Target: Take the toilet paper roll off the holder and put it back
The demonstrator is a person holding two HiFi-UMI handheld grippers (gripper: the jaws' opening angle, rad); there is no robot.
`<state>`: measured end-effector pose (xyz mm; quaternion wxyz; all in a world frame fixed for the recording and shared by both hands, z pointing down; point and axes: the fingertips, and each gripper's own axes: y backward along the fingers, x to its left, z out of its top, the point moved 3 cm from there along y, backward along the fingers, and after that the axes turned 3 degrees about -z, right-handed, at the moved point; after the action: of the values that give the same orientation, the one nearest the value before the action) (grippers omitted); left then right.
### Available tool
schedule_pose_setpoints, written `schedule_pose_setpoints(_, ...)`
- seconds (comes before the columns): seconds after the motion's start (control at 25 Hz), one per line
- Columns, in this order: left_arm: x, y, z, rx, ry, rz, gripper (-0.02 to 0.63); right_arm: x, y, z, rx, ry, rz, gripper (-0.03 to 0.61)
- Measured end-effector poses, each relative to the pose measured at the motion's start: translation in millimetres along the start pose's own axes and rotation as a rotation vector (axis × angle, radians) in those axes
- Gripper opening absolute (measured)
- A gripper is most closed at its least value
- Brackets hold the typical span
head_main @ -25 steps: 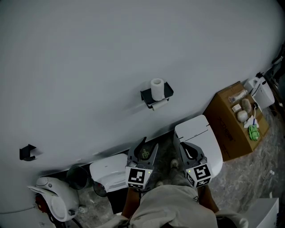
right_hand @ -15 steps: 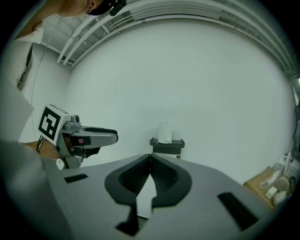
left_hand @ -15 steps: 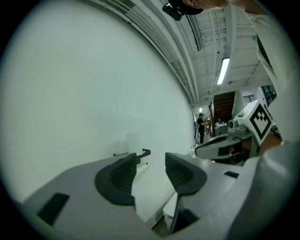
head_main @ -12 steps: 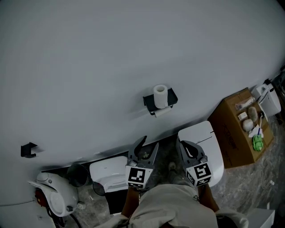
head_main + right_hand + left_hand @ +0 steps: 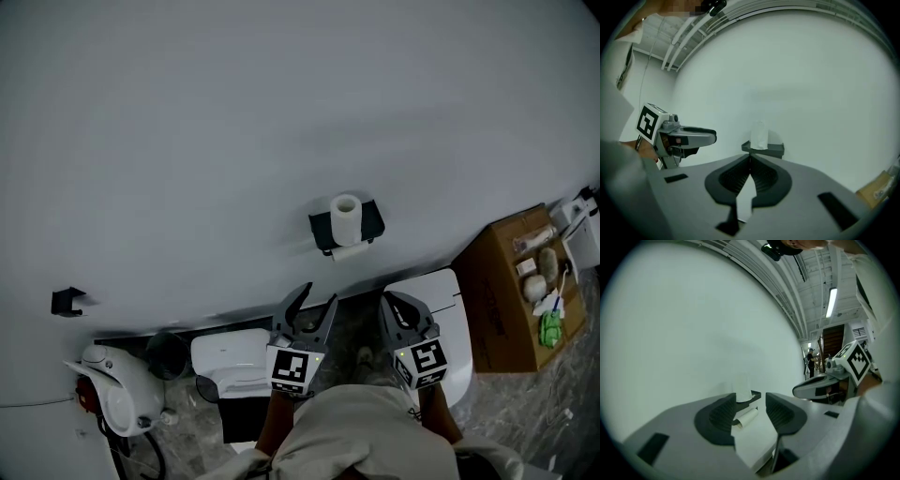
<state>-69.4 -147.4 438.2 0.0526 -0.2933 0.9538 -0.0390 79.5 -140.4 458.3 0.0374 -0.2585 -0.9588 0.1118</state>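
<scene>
A white toilet paper roll (image 5: 346, 217) stands upright on top of a black wall holder (image 5: 371, 225), and a second roll (image 5: 350, 251) hangs under it. Both grippers are held low, well short of the wall. My left gripper (image 5: 312, 304) points at the holder; its jaws are opening, with a small gap and nothing between them. In the left gripper view the roll (image 5: 742, 389) and holder (image 5: 755, 395) show just past the left gripper (image 5: 751, 406). My right gripper (image 5: 397, 307) is shut and empty. In the right gripper view the roll (image 5: 759, 135) stands on the holder (image 5: 764, 149) above the right gripper (image 5: 750, 161).
A white toilet (image 5: 442, 305) stands below the holder, right of the grippers. A cardboard box (image 5: 502, 305) with small items is at the right. A white seat unit (image 5: 230, 361), a dark bin (image 5: 167, 354) and a white appliance (image 5: 112, 398) lie at the left. A black hook (image 5: 67, 301) is on the wall.
In the head view the holder, roll, toilet and box have drifted right and down. Both grippers keep about the same place in the picture.
</scene>
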Motion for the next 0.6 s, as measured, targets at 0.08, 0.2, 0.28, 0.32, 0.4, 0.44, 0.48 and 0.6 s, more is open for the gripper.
schedule_pose_setpoints(0.08,2,-6,1,0.005,0.000,0.017,0.204,-6,-6,1,0.000,-0.002,0.017,-0.003)
schedule_pose_setpoints(0.2,4,-12,3,0.014,-0.002,0.041,0.206,-13,-15,2,-0.003,-0.004,0.044,-0.003)
schedule_pose_setpoints(0.28,5,-16,4,0.020,-0.001,0.059,0.207,-16,-20,4,-0.006,-0.006,0.065,-0.003)
schedule_pose_setpoints(0.32,6,-18,4,0.023,0.000,0.069,0.209,-19,-23,4,-0.006,-0.006,0.075,-0.003)
schedule_pose_setpoints(0.4,7,-22,5,0.028,0.000,0.087,0.210,-23,-28,5,-0.009,-0.007,0.094,-0.003)
schedule_pose_setpoints(0.44,8,-24,5,0.030,0.000,0.096,0.212,-26,-30,6,-0.012,-0.008,0.103,-0.003)
schedule_pose_setpoints(0.48,8,-26,6,0.031,-0.002,0.104,0.213,-28,-33,6,-0.015,-0.010,0.112,-0.003)
schedule_pose_setpoints(0.6,8,-34,7,0.036,-0.007,0.130,0.216,-38,-38,7,-0.023,-0.011,0.135,-0.003)
